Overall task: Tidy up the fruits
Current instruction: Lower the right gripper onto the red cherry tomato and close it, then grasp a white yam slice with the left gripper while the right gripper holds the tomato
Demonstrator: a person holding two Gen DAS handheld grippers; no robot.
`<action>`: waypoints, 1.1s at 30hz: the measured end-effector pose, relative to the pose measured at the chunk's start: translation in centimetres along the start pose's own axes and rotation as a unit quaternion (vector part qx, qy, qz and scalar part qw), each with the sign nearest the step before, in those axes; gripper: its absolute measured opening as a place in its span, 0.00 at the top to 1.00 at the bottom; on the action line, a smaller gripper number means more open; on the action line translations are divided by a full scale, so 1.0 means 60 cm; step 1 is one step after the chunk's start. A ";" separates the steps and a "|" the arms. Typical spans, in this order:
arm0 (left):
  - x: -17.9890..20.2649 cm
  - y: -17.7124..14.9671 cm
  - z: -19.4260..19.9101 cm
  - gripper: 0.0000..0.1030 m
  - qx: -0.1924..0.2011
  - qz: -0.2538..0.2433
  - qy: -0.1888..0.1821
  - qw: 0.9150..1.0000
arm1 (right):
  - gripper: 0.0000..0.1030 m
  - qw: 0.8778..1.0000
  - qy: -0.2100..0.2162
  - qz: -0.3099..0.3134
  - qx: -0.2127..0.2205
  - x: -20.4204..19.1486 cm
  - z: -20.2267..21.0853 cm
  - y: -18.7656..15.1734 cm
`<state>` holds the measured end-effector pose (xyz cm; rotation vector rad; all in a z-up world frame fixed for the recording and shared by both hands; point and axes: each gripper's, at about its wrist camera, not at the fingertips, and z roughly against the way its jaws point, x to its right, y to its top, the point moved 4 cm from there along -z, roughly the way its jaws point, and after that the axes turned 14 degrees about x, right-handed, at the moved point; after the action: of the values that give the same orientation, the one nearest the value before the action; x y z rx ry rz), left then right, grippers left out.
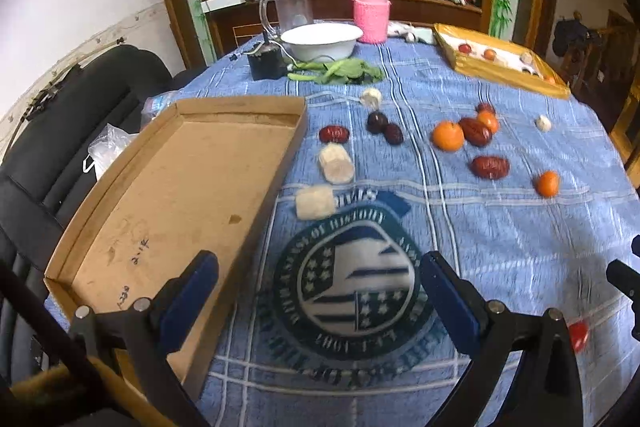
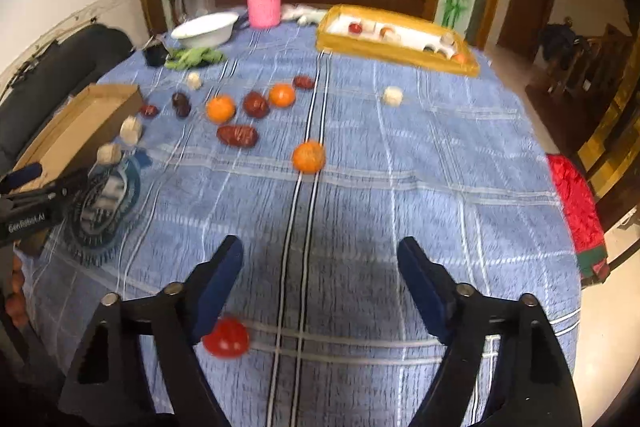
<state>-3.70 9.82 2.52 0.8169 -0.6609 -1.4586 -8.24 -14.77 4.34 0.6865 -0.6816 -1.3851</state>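
Fruits lie scattered on the blue checked tablecloth: oranges (image 2: 308, 157) (image 1: 448, 135), dark red dates (image 1: 489, 167) (image 2: 237, 135) and pale whitish pieces (image 1: 336, 163). A small red tomato (image 2: 226, 337) sits low on the cloth, just beside the inner face of my right gripper's left finger; whether it touches the finger I cannot tell. My right gripper (image 2: 320, 255) is open with only cloth between its fingertips. My left gripper (image 1: 320, 291) hangs open over the round printed emblem (image 1: 352, 283), beside the empty cardboard tray (image 1: 120, 211).
A yellow tray (image 2: 400, 55) holding a few fruits stands at the back right. A white bowl (image 1: 320, 41), pink jar (image 1: 371, 13), clear jug and green leaves (image 1: 340, 71) sit at the back. A black chair (image 1: 60, 155) is left of the table, red cloth (image 2: 576, 203) at its right edge.
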 end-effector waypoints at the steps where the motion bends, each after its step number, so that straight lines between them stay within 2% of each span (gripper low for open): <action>1: 0.002 -0.005 0.002 0.01 -0.002 -0.006 -0.003 1.000 | 0.30 1.000 0.009 0.003 -0.010 -0.003 0.002 -0.009; 4: 0.011 -0.019 0.007 0.01 -0.009 -0.025 -0.010 1.000 | 0.37 0.997 0.056 0.007 -0.043 -0.026 0.008 -0.043; 6: 0.013 -0.025 0.010 0.01 -0.012 -0.033 -0.014 0.999 | 0.45 0.994 0.085 0.019 -0.067 -0.049 0.006 -0.065; 8: 0.013 -0.029 0.012 0.01 -0.015 -0.040 -0.013 0.999 | 0.50 0.991 0.110 0.030 -0.076 -0.072 -0.001 -0.076; 11: 0.009 -0.033 0.014 0.01 -0.022 -0.043 -0.011 0.999 | 0.65 0.988 0.115 0.046 -0.091 -0.090 -0.012 -0.090; 15: -0.001 -0.039 0.018 0.01 -0.030 -0.043 -0.011 0.999 | 0.71 0.986 0.127 0.055 -0.089 -0.094 -0.008 -0.090; 19: -0.012 -0.039 0.023 0.03 -0.035 -0.033 -0.015 0.999 | 0.72 0.986 0.123 0.070 -0.088 -0.091 -0.004 -0.088; 23: -0.012 -0.032 0.009 0.09 -0.052 -0.011 -0.020 0.998 | 0.72 0.990 0.113 0.055 -0.056 -0.063 0.013 -0.057; 26: -0.008 -0.017 -0.009 0.13 -0.061 -0.004 -0.022 0.998 | 0.72 0.992 0.107 0.044 -0.041 -0.045 0.016 -0.038; 30: -0.012 0.021 -0.042 0.13 -0.057 0.007 -0.010 0.998 | 0.72 0.994 0.097 0.038 -0.028 -0.021 0.021 -0.029; 32: -0.013 0.030 -0.068 0.13 -0.070 0.015 -0.009 0.997 | 0.71 0.995 0.096 0.032 -0.028 -0.017 0.016 -0.028; 33: -0.014 0.030 -0.080 0.16 -0.076 0.015 -0.007 0.997 | 0.71 0.994 0.097 0.027 -0.030 -0.012 0.014 -0.030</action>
<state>1.23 10.91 1.26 0.6765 -0.5619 -1.4686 -10.09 -14.17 3.49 0.7384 -0.5000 -1.2650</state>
